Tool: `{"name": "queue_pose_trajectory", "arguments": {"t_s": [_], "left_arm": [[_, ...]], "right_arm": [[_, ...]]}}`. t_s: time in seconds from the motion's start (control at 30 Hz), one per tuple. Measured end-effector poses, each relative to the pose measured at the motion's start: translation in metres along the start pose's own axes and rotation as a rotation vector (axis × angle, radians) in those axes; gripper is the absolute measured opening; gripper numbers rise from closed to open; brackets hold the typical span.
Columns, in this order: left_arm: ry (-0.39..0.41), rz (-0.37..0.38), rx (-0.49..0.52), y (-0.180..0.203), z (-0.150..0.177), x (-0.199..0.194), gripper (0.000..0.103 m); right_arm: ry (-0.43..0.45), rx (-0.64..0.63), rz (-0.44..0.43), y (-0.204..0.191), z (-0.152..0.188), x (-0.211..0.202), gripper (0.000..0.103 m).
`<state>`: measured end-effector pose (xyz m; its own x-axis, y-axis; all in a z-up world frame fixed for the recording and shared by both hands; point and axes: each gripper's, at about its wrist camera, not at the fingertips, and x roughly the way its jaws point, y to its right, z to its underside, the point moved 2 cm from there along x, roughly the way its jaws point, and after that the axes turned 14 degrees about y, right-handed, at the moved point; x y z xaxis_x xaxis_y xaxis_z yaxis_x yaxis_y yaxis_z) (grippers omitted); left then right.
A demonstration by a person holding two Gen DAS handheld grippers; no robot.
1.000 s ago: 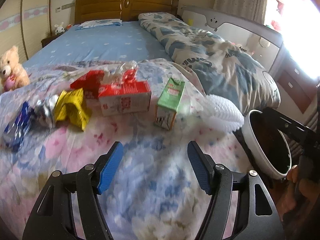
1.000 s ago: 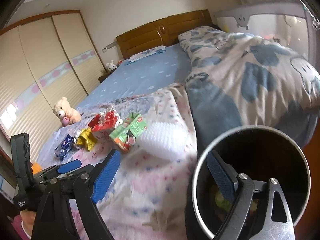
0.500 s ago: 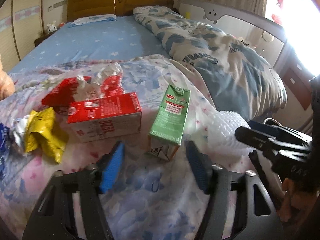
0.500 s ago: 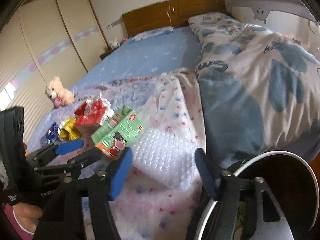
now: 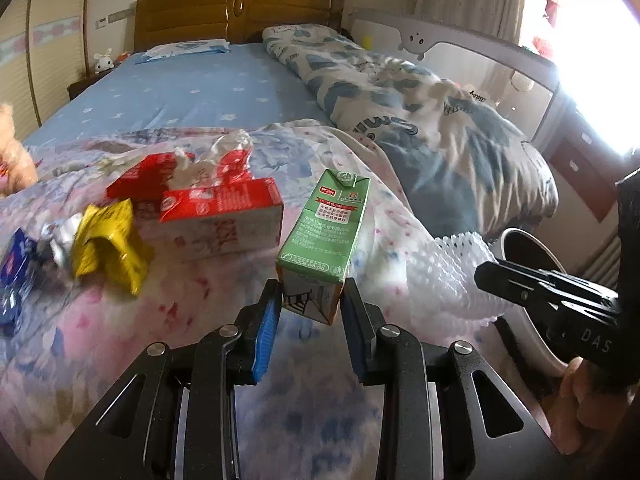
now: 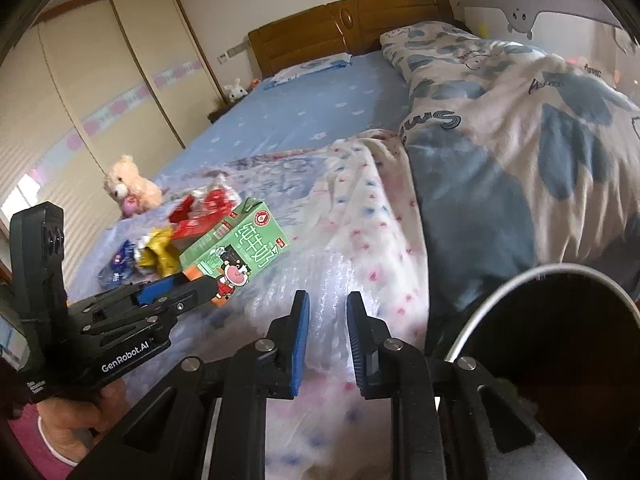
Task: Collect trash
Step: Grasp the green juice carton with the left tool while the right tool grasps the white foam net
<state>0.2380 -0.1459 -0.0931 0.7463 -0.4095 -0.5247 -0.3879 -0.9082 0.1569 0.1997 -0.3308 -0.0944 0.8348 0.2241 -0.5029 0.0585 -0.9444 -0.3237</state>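
Left gripper (image 5: 310,298): pinching the green carton's (image 5: 324,232) base on the bed (image 5: 224,92).
Right gripper (image 6: 327,320): closing around white bubble wrap (image 6: 316,280); contact unclear.
Bin (image 6: 560,364): waiting at the bedside, near both.
Remaining: red carton (image 5: 222,220), yellow wrapper (image 5: 108,240), blue wrapper (image 5: 16,276) lying uncollected.

1. Our left gripper (image 5: 310,300) reaches forward, level – its blue-padded fingers (image 5: 266,320) narrowed, each touching a side of the green carton (image 5: 322,232) between them.
2. Our right gripper (image 6: 327,322) points forward – fingers (image 6: 300,344) drawn near each other, pinching white foam wrap (image 6: 320,280).
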Motion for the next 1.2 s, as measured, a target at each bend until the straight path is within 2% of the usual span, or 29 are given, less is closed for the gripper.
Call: {"name": "queue_pose_trajectory", "arguments": {"t_s": [0.33, 0.4, 0.53, 0.57, 0.7, 0.83, 0.9, 0.93, 1.03, 1.2], "left_arm": [[-0.004, -0.031, -0.018, -0.015, 0.035, -0.057, 0.029], [-0.007, -0.049, -0.036, -0.023, 0.043, -0.067, 0.029], [-0.005, -0.088, -0.064, -0.038, 0.057, -0.081, 0.029], [-0.003, -0.096, -0.069, -0.041, 0.060, -0.084, 0.029], [-0.002, -0.107, -0.087, -0.048, 0.070, -0.087, 0.029], [-0.005, -0.104, -0.090, -0.048, 0.075, -0.085, 0.029], [0.002, -0.105, -0.084, -0.047, 0.076, -0.086, 0.029], [0.004, -0.106, -0.081, -0.047, 0.077, -0.086, 0.029], [0.005, -0.094, -0.090, -0.046, 0.077, -0.087, 0.029], [0.020, -0.071, -0.076, -0.035, 0.075, -0.092, 0.029]], "right_arm": [[-0.006, 0.025, -0.051, -0.029, 0.037, -0.033, 0.020], [-0.004, 0.027, -0.045, -0.033, 0.045, -0.034, 0.028], [0.018, 0.046, -0.027, -0.039, 0.055, -0.034, 0.066], [0.023, 0.049, -0.028, -0.041, 0.056, -0.033, 0.072], [0.031, 0.045, 0.016, -0.045, 0.061, -0.026, 0.082], [0.044, 0.067, 0.041, -0.044, 0.069, -0.020, 0.082], [0.036, 0.058, 0.055, -0.045, 0.074, -0.017, 0.078], [0.043, 0.054, 0.055, -0.046, 0.075, -0.019, 0.067], [0.048, 0.051, 0.055, -0.047, 0.077, -0.023, 0.047], [0.059, 0.076, 0.041, -0.046, 0.079, -0.035, 0.038]]}}
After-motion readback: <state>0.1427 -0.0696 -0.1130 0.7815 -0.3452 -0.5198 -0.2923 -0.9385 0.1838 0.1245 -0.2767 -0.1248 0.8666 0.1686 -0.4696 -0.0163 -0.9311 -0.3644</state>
